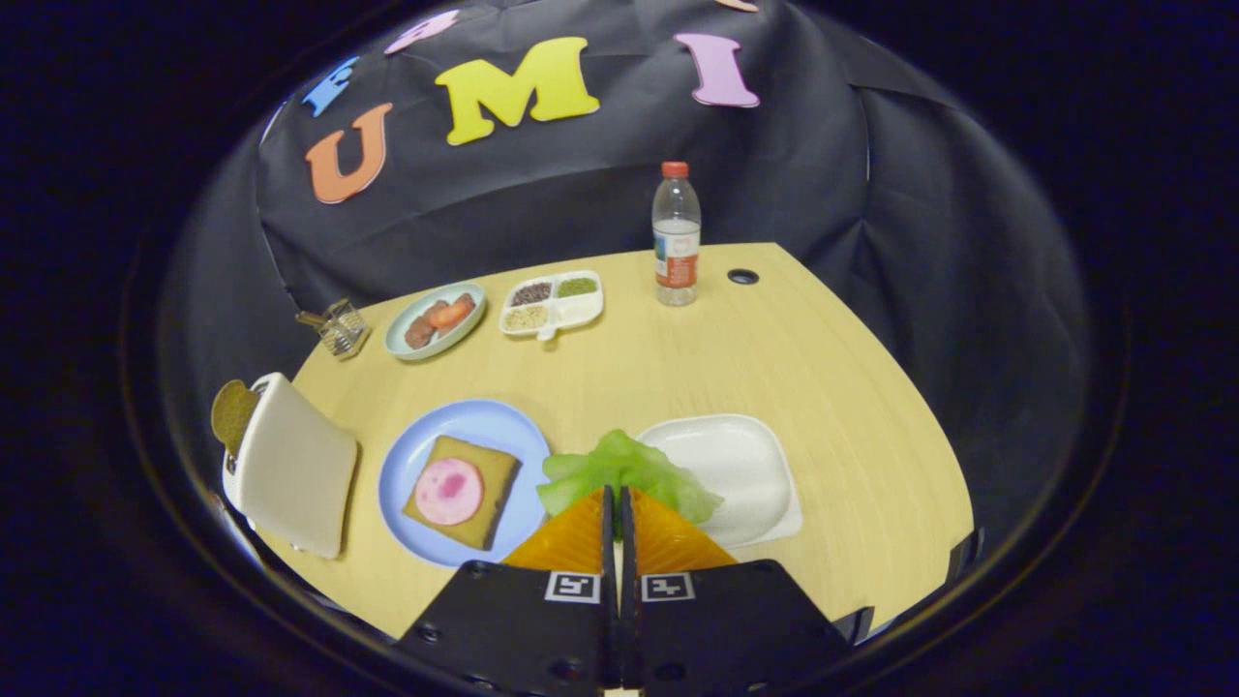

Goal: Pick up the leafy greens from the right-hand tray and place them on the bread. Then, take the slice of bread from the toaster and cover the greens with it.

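My gripper is shut on the leafy greens, a pale green lettuce leaf that spreads out just ahead of the fingertips, held above the table between the two plates. The white right-hand tray lies beside it to the right, bare. To the left sits a blue plate with a square slice of bread topped by a round pink slice of ham. Further left stands a white toaster with a brown slice of bread sticking out of its far end.
At the back of the wooden table are a green plate with food, a white divided dish of seeds, a water bottle, and a small wire holder. A cable hole lies near the bottle.
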